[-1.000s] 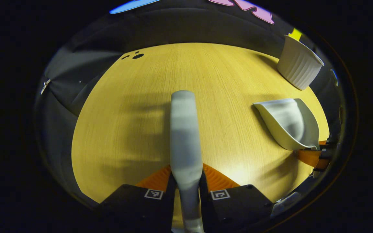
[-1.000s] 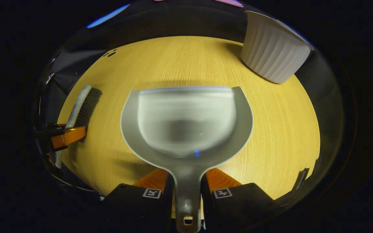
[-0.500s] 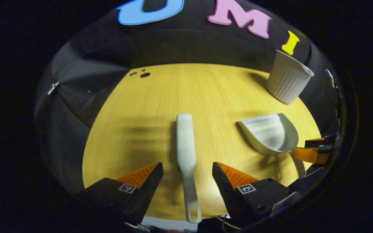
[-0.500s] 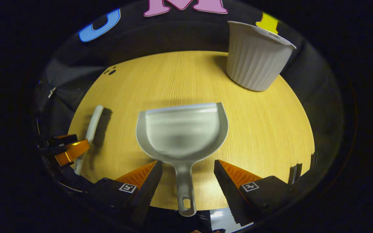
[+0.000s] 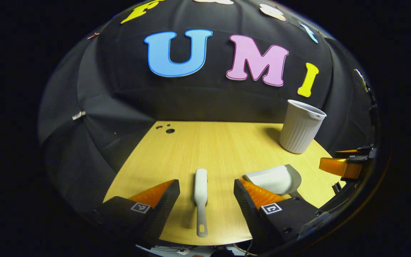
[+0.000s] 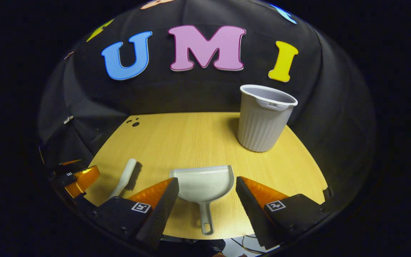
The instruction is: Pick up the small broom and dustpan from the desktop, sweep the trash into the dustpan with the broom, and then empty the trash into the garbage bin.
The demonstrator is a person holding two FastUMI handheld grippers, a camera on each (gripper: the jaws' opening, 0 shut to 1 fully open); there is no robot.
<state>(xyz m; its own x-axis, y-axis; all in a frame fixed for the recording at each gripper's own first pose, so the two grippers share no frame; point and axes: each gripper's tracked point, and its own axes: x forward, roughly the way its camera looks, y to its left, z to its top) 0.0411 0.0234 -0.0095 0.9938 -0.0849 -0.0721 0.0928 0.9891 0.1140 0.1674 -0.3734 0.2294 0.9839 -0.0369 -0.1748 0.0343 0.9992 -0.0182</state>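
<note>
Left gripper fingers spread, released, above broom; right gripper fingers likewise, above dustpan; bin upright behind

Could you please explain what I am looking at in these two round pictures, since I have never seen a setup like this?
There is no robot here: a person holds a two-finger gripper in each hand, and a fisheye camera rides on each one, looking forward along its fingers.

In the left gripper view, the left gripper shows at the bottom, open, with the small broom lying on the wooden desktop between its fingers. In the right gripper view, the right gripper is also open, with the dustpan lying flat ahead of it.

A ribbed garbage bin stands upright near the back of the desktop. Nothing is held: both tools rest on the desktop. I can make out no trash on the wood.
</note>
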